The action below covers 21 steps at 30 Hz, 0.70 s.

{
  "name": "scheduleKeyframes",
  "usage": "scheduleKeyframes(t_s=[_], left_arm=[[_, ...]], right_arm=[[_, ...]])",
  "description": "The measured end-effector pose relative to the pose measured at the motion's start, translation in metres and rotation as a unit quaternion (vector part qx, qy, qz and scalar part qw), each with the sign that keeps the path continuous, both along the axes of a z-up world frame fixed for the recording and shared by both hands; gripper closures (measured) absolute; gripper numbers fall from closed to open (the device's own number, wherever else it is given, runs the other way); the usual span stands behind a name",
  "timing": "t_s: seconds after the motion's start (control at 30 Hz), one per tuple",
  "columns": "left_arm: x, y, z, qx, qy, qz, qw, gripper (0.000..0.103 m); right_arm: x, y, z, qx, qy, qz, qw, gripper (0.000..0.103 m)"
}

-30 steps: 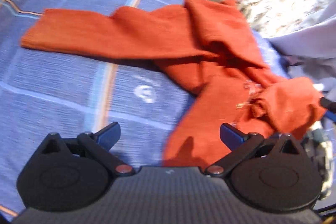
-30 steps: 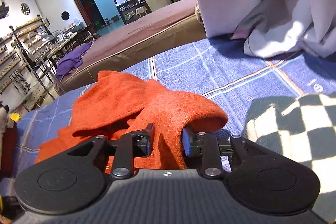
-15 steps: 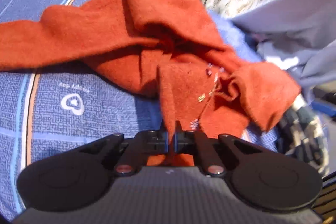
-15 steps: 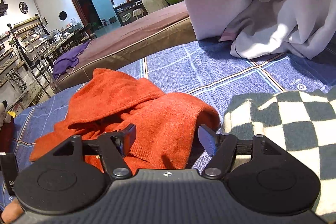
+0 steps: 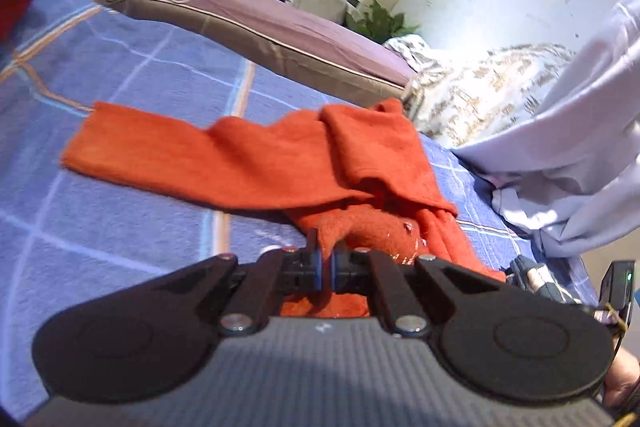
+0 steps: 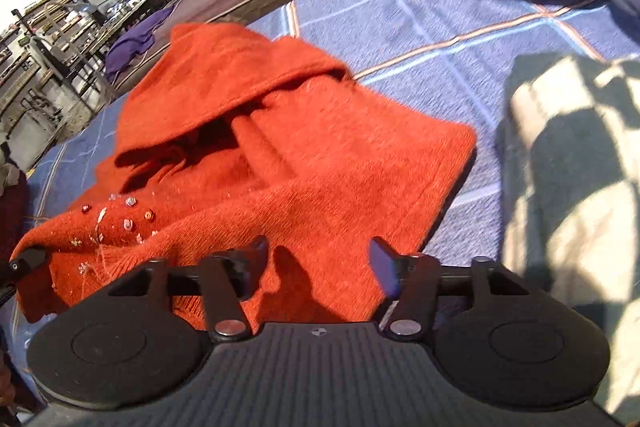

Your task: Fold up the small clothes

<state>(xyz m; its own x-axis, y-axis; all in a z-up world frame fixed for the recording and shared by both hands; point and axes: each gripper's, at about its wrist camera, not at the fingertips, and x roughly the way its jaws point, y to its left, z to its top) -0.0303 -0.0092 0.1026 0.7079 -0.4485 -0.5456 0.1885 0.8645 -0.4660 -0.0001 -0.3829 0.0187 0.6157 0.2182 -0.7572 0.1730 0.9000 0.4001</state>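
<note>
Now that your left hand-held gripper (image 5: 325, 269), which stood wide apart a second ago, has clamped on a fold of the orange sweater (image 5: 280, 163) and lifted it off the blue checked bedspread (image 5: 120, 75), one edge is secured for straightening. Your right hand-held gripper (image 6: 318, 265) has just been narrowing, yet its jaws stand apart above the hem at 6 o'clock, pressing on nothing. The sweater lies crumpled mid-bed, one sleeve trailing toward 10 o'clock, so folding looks barely begun.

Checkered cloth (image 6: 568, 195) blurred, cut off at right edge.
</note>
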Motion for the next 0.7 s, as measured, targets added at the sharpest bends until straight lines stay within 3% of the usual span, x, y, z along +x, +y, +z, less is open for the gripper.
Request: scheduleKeyframes(t_s=[0.03,0.13,0.23,0.3,0.37,0.43,0.5,0.57,0.7], left_arm=[[-0.007,0.012,0.002,-0.004,0.001,0.012,0.9999,0.099],[-0.026,0.047,0.013,-0.007,-0.002,0.047,0.9989,0.099],[-0.047,0.076,0.029,-0.003,-0.006,0.070,0.9975,0.099],[-0.061,0.084,0.035,0.009,-0.006,0.071,0.9974,0.099],[-0.073,0.088,0.036,0.022,0.000,0.065,0.9977,0.099],[-0.078,0.089,0.030,0.016,0.012,0.068,0.9975,0.099],[-0.078,0.089,0.024,0.012,0.018,0.075,0.9969,0.099],[-0.075,0.087,0.022,0.004,0.022,0.079,0.9967,0.099],[-0.068,0.080,0.031,0.004,0.010,0.071,0.9974,0.099]], right_arm=[[-0.004,0.008,-0.002,0.002,-0.001,0.017,1.000,0.101],[-0.017,0.030,0.005,-0.008,-0.009,0.062,0.998,0.103],[-0.033,0.056,0.022,0.004,-0.008,0.148,0.989,0.103],[-0.047,0.071,0.032,0.004,-0.009,0.209,0.978,0.103],[-0.056,0.074,0.033,0.001,0.007,0.227,0.974,0.103],[-0.061,0.072,0.026,-0.001,0.014,0.219,0.976,0.081],[-0.059,0.067,0.016,-0.007,0.004,0.180,0.984,0.003],[-0.052,0.064,0.007,0.022,-0.019,0.138,0.990,0.000],[-0.025,0.074,-0.012,0.064,-0.015,0.124,0.990,0.000]])
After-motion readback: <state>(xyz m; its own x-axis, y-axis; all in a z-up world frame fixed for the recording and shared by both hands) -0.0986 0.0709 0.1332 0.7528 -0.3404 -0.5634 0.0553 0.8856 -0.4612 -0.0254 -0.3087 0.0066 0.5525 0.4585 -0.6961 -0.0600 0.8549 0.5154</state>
